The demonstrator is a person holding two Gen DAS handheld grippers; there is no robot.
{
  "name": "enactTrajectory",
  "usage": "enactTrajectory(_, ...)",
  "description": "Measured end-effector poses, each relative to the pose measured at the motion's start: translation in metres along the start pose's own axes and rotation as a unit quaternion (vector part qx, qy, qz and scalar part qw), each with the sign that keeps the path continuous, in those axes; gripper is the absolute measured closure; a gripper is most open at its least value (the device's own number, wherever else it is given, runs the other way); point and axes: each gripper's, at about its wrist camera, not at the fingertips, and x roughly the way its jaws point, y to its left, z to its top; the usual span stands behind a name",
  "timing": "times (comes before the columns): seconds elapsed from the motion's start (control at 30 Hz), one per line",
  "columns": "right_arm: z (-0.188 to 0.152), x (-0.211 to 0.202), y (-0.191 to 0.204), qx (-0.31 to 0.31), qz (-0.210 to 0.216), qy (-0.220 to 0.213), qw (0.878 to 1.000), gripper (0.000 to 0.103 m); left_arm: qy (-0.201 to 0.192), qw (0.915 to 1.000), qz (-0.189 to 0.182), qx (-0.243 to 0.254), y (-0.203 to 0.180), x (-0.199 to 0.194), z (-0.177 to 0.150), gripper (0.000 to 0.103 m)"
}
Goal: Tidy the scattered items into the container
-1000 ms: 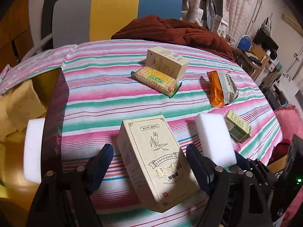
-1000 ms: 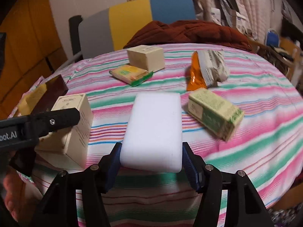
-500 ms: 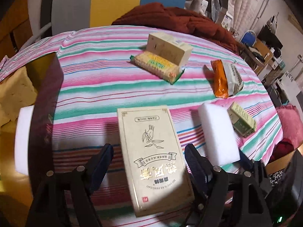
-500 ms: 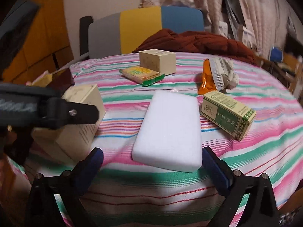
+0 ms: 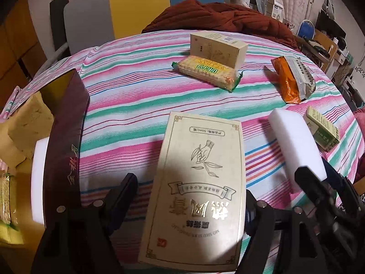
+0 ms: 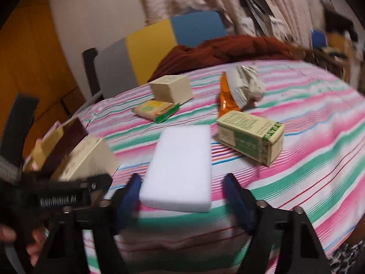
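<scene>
A cream box with gold print (image 5: 200, 182) lies between the fingers of my left gripper (image 5: 190, 187). The right finger touches its edge, and striped cloth shows in a gap on the left. My right gripper (image 6: 182, 182) is closing around a white sponge (image 6: 182, 166) on the tablecloth. Its left pad touches the sponge and the right pad stands off. The container (image 5: 66, 137), dark-walled with a yellow inside, sits at the table's left edge and holds another white sponge (image 5: 38, 182).
A cracker packet (image 5: 205, 73) leans on an upright cream box (image 5: 219, 48) at the back. Orange and grey packets (image 5: 292, 80) and a green-and-cream box (image 6: 251, 139) lie to the right. A brown cloth (image 5: 219, 16) covers the far edge, before a chair (image 5: 136, 4).
The right gripper let go of the sponge, spread wide, then narrowed around it again. The left gripper sank a little over the cream box, which now lies squarer between the fingers.
</scene>
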Motion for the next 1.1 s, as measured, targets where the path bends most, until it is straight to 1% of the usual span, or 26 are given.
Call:
enactTrajectory(0.03, 0.003, 0.003, 0.001, 0.001, 0.002, 0.006, 1.0, 0.031, -0.002, 1.0, 0.0, 0.0, 0.0, 0.0, 0.001, 0.024)
enactTrajectory(0.07, 0.005, 0.005, 0.004, -0.003, 0.002, 0.01, 1.0, 0.033, -0.006, 1.0, 0.0, 0.0, 0.0, -0.001, 0.001, 0.028)
enactTrajectory(0.1, 0.007, 0.007, 0.007, -0.007, 0.003, 0.013, 1.0, 0.038, -0.009, 1.0, -0.001, 0.0, -0.001, -0.001, 0.002, 0.037)
enactTrajectory(0.17, 0.01, 0.013, 0.012, -0.015, -0.006, 0.021, 1.0, 0.039, -0.016, 0.9998, -0.009, 0.004, -0.002, -0.002, 0.003, 0.047)
enactTrajectory(0.33, 0.016, 0.028, 0.024, -0.032, -0.03, 0.039, 0.998, 0.041, -0.026, 0.9991, -0.029, 0.012, -0.002, -0.001, 0.003, 0.05)
enactTrajectory(0.43, 0.016, 0.025, 0.024, -0.033, -0.035, 0.042, 0.998, 0.043, -0.03, 0.998, -0.056, -0.003, 0.004, -0.004, 0.002, 0.05)
enactTrajectory(0.5, 0.015, 0.02, 0.021, -0.021, -0.034, 0.041, 0.998, 0.043, -0.03, 0.9969, -0.072, -0.012, 0.008, -0.007, 0.001, 0.051)
enactTrajectory(0.57, 0.016, 0.011, 0.02, -0.009, -0.029, 0.034, 0.999, 0.043, -0.033, 0.996, -0.081, -0.017, 0.011, -0.015, -0.001, 0.051)
enactTrajectory(0.67, 0.021, -0.006, 0.025, -0.008, -0.026, 0.014, 1.0, 0.043, -0.055, 0.994, -0.093, -0.016, 0.015, -0.035, -0.004, 0.051)
enactTrajectory(0.77, 0.028, -0.022, 0.038, -0.017, -0.014, -0.006, 1.0, 0.043, -0.082, 0.9927, -0.088, -0.01, 0.023, -0.058, -0.006, 0.051)
enactTrajectory(0.87, 0.037, -0.034, 0.063, -0.037, 0.004, -0.021, 0.999, 0.043, -0.108, 0.9914, -0.072, -0.017, 0.042, -0.082, -0.011, 0.051)
enactTrajectory(0.93, 0.041, -0.04, 0.082, -0.053, 0.02, -0.028, 0.998, 0.043, -0.121, 0.9907, -0.053, -0.034, 0.062, -0.096, -0.017, 0.05)
enactTrajectory(1.0, 0.043, -0.042, 0.103, -0.07, 0.039, -0.027, 0.996, 0.043, -0.125, 0.9898, -0.038, -0.055, 0.087, -0.107, -0.023, 0.05)
enactTrajectory(1.1, 0.041, -0.034, 0.142, -0.099, 0.07, -0.01, 0.993, 0.043, -0.129, 0.9874, -0.013, -0.091, 0.129, -0.12, -0.034, 0.051)
